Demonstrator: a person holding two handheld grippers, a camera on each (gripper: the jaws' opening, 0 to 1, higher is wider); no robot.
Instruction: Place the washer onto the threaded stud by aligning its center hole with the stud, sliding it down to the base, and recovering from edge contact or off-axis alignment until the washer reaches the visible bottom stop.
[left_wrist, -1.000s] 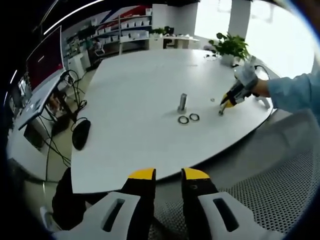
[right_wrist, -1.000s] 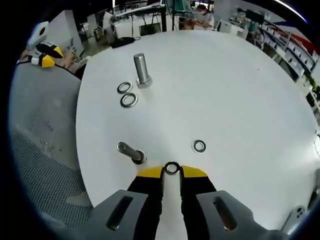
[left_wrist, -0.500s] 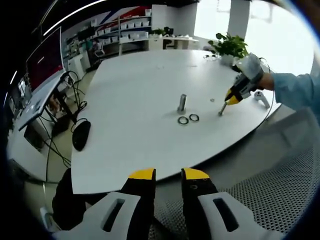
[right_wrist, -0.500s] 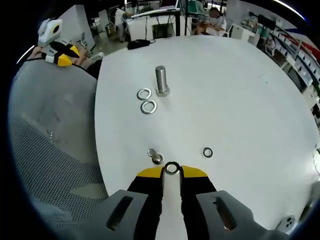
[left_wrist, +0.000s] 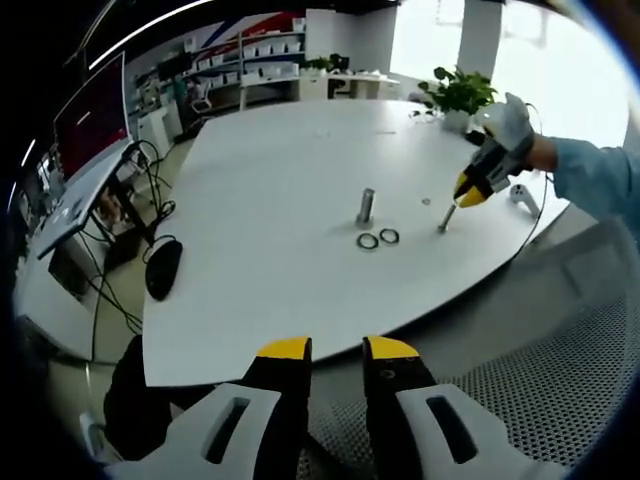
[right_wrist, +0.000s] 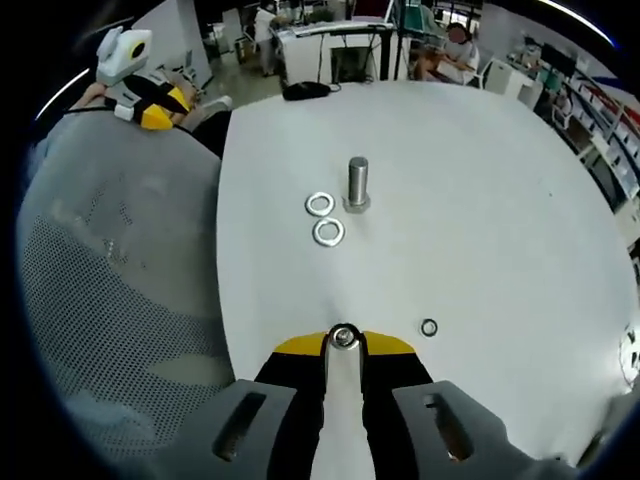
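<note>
Now the right gripper (right_wrist: 343, 345) has its jaws clamped on the washer (right_wrist: 343, 337), directly over the threaded stud (left_wrist: 444, 218).

Four washers (right_wrist: 328, 232): three loose, one gripped; two studs (right_wrist: 357, 184), the second seemingly under the jaws

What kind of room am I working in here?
Likely an open-plan office or lab. A large white table carries the upright stud and loose washers; shelving, a wall screen and a potted plant stand around it.
</note>
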